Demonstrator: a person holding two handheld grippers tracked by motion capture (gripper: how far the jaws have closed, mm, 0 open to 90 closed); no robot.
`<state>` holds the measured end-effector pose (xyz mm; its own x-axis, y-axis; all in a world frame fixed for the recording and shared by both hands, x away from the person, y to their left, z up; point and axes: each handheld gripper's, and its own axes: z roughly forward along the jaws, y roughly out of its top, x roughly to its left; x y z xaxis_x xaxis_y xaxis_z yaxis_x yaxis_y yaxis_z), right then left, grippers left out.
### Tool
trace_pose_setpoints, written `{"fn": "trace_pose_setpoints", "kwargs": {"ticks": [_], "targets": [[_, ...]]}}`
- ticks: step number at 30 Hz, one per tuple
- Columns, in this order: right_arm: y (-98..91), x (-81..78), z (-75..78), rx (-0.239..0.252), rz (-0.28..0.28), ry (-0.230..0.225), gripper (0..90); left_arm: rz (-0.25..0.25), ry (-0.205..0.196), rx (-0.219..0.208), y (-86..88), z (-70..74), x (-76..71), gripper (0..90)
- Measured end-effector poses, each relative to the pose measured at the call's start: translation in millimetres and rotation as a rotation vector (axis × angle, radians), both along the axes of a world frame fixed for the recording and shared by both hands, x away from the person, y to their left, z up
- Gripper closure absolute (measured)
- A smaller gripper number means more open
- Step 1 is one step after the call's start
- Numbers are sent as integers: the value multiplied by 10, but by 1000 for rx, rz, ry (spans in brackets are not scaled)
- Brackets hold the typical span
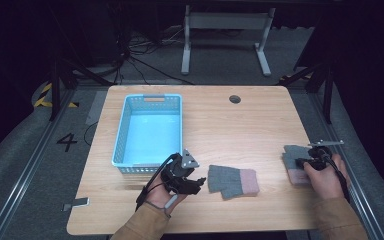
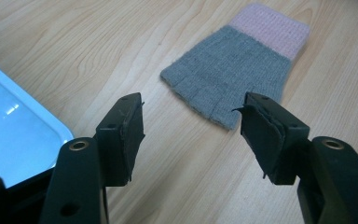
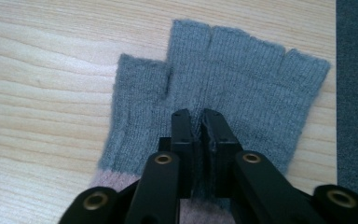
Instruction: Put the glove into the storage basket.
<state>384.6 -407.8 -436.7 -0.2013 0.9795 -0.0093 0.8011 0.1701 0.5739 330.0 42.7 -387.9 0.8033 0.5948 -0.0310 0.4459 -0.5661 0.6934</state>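
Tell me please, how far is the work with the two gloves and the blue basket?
Done: nothing is packed, the blue basket holds no glove. In hand: the right tongs are shut on the right glove near the table edge, pinching its grey knit. Left: the left tongs stand open, short of the middle glove; probably both gloves go into the basket.

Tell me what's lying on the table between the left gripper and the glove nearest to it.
Nothing: in the left gripper view, bare wood separates the left gripper from the near glove. The high view shows the same small bare gap on the table.
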Motion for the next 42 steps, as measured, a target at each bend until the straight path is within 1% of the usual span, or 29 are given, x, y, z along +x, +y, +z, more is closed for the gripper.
{"fn": "trace_pose_setpoints", "kwargs": {"ticks": [5, 8, 12, 16, 20, 24, 26, 28, 30, 31, 34, 37, 39, 42], "targets": [[-26, -16, 23, 24, 5, -11, 866, 2, 1, -4, 7, 2, 5, 398], [-15, -36, 71, 32, 14, -19, 868, 2, 1, -5, 11, 1, 9, 398], [52, -81, 195, 27, 49, -61, 868, 2, -1, -4, 11, 8, 3, 398], [137, -124, 305, 21, 92, -92, 869, 3, -1, -6, 14, 12, 1, 398], [230, -167, 404, 24, 129, -110, 869, 3, -2, -6, 14, 14, 0, 398], [315, -209, 504, 33, 186, -115, 869, 0, 0, -6, 16, 17, 1, 401], [356, -227, 542, 53, 217, -113, 869, -2, 1, -6, 14, 17, -1, 409], [416, -247, 580, 77, 263, -111, 868, -1, 2, -7, 14, 20, -1, 408], [475, -263, 605, 82, 300, -112, 868, -2, 2, -8, 15, 20, -2, 406], [515, -271, 619, 87, 332, -111, 868, -2, 1, -8, 15, 20, -1, 405], [603, -291, 641, 98, 374, -106, 868, -2, 7, -10, 17, 21, -1, 408], [679, -308, 647, 106, 413, -102, 868, -16, 23, -20, 19, 18, 3, 470], [724, -317, 648, 108, 436, -97, 868, -20, 31, -25, 18, 18, 6, 478], [814, -332, 644, 104, 501, -97, 867, -29, 31, -27, 13, 18, 3, 487]]}}
